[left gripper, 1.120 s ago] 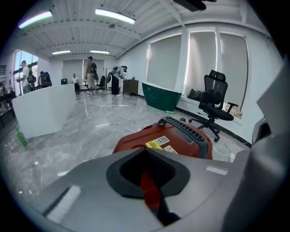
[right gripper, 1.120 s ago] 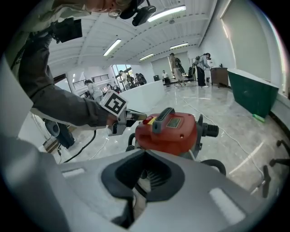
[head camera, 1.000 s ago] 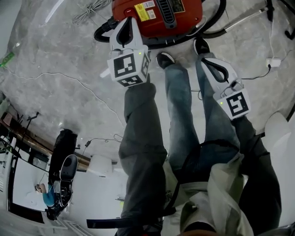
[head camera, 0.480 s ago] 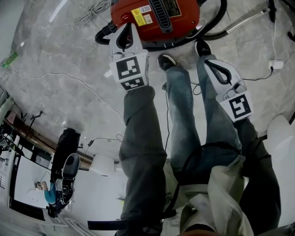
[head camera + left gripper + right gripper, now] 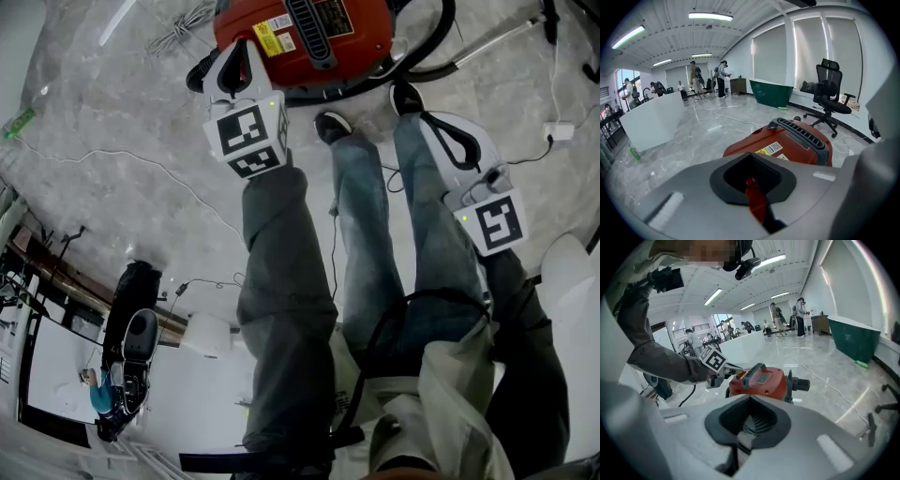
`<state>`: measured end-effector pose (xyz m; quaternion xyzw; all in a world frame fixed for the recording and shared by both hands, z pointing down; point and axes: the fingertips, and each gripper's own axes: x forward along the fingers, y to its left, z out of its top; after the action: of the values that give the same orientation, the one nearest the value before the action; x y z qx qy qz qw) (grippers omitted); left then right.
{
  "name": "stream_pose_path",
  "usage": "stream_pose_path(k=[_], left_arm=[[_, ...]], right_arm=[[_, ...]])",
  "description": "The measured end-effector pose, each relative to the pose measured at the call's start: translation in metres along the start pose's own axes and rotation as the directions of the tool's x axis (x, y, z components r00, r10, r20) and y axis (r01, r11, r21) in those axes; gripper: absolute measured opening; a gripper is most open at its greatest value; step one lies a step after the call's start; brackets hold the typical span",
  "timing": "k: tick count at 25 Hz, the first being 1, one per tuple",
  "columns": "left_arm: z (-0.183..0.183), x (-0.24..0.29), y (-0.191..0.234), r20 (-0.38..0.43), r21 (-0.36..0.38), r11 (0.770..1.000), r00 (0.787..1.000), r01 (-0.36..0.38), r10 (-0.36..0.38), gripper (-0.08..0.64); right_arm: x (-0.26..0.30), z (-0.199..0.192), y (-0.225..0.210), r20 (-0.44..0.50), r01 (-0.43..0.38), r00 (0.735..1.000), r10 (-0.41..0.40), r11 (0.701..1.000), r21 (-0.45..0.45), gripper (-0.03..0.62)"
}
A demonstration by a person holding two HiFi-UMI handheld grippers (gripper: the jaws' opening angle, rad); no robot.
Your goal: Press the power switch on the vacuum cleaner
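Note:
The red vacuum cleaner (image 5: 300, 37) lies on the grey floor at the top of the head view, with a black grille and yellow labels on its top. My left gripper (image 5: 236, 45) is shut and empty, its tip over the vacuum's near left corner. In the left gripper view the red body (image 5: 792, 140) fills the space just past the left gripper (image 5: 751, 155). I cannot make out the switch itself. My right gripper (image 5: 428, 118) hangs shut and empty to the right, apart from the vacuum. The right gripper view looks past the right gripper (image 5: 750, 399) at the vacuum (image 5: 761, 380) and left gripper (image 5: 729, 369).
A black hose (image 5: 441, 47) curls round the vacuum's right side. A coiled cable (image 5: 187, 23) and a white plug adapter (image 5: 560, 129) lie on the floor. The person's shoes (image 5: 333, 122) stand just before the vacuum. An office chair (image 5: 829, 93) and a green tub (image 5: 771, 91) stand beyond.
My left gripper has shifted a little left and forward, along with the vacuum in view, and stays over its near corner. The right gripper drifted slightly right.

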<state>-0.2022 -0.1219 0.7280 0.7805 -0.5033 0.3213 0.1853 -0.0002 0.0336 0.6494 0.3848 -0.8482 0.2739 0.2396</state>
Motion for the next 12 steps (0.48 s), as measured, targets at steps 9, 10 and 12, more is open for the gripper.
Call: stream_pose_path(k=[9,10,12], left_arm=[[-0.0008,0.0037,0.0023,-0.061,-0.051,0.998,0.998,0.033,-0.036,0.002],[-0.0007,0.0038,0.0023,-0.063,-0.049,0.998,0.997,0.033,-0.037,0.002],[-0.0004,0.0039,0.0027,-0.06,-0.054,0.998,0.998,0.028,-0.031,0.002]], right_arm=[[-0.0059,0.0115,-0.0038,0.028,0.002,1.0,-0.001,1.0,-0.019,0.0],[-0.0064,0.0111,-0.003,0.026,0.0,1.0,0.0,1.0,-0.016,0.0],[-0.0074,0.0097,-0.0015,0.021,-0.004,1.0,0.004,1.0,-0.014,0.0]])
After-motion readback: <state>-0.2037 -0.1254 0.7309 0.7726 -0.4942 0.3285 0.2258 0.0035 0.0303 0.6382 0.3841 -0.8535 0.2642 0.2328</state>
